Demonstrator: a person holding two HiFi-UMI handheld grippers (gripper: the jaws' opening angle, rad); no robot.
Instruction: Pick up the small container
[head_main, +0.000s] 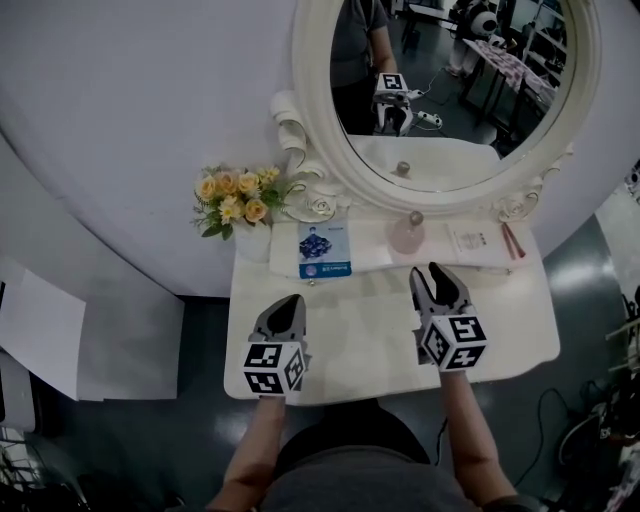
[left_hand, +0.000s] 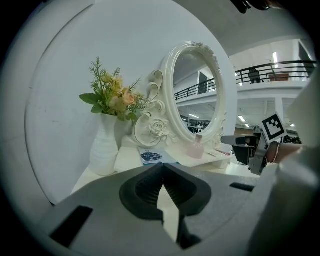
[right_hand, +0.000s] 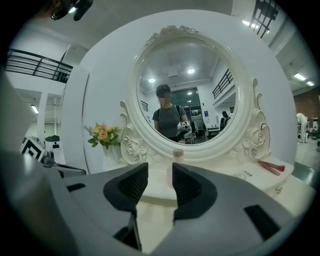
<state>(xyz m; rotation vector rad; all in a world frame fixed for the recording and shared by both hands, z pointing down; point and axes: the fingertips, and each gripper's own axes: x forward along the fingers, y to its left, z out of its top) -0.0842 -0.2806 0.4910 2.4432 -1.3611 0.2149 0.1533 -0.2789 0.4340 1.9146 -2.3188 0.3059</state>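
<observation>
**Even light, heavy fisheye**

Soft, bright overhead light; ceiling lamps glint in the mirror (right_hand: 185, 95). Shadows on the white table (head_main: 360, 335) are faint. Both gripper views bend hard toward dark, vignetted corners, with the nearest foreground slightly blurred. The head view is sharp, mildly curved.

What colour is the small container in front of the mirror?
The small container is pale pink; the left gripper view shows it best.
</observation>
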